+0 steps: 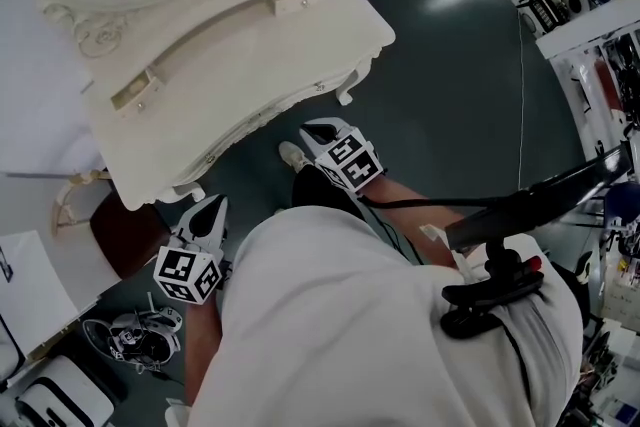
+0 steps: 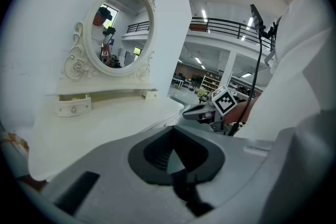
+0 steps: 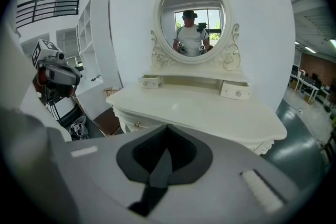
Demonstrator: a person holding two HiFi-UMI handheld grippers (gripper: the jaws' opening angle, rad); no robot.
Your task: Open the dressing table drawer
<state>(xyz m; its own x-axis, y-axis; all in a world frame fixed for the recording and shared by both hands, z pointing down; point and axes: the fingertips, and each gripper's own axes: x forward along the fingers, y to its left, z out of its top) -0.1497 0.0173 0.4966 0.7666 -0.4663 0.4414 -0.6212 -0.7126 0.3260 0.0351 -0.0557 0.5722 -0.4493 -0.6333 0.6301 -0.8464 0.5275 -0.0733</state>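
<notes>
While both tongs hang close to the person's body, the left gripper (image 1: 213, 206) and right gripper (image 1: 313, 130) have their jaws pressed together on nothing. Ahead, under the dressing table's (image 1: 250, 65) front edge, the drawer (image 3: 149, 121) sits closed, its long axis along that edge. Its knob (image 3: 137, 124) lies just beyond the left gripper, judged the nearer; the right stands toward the front right corner.
</notes>
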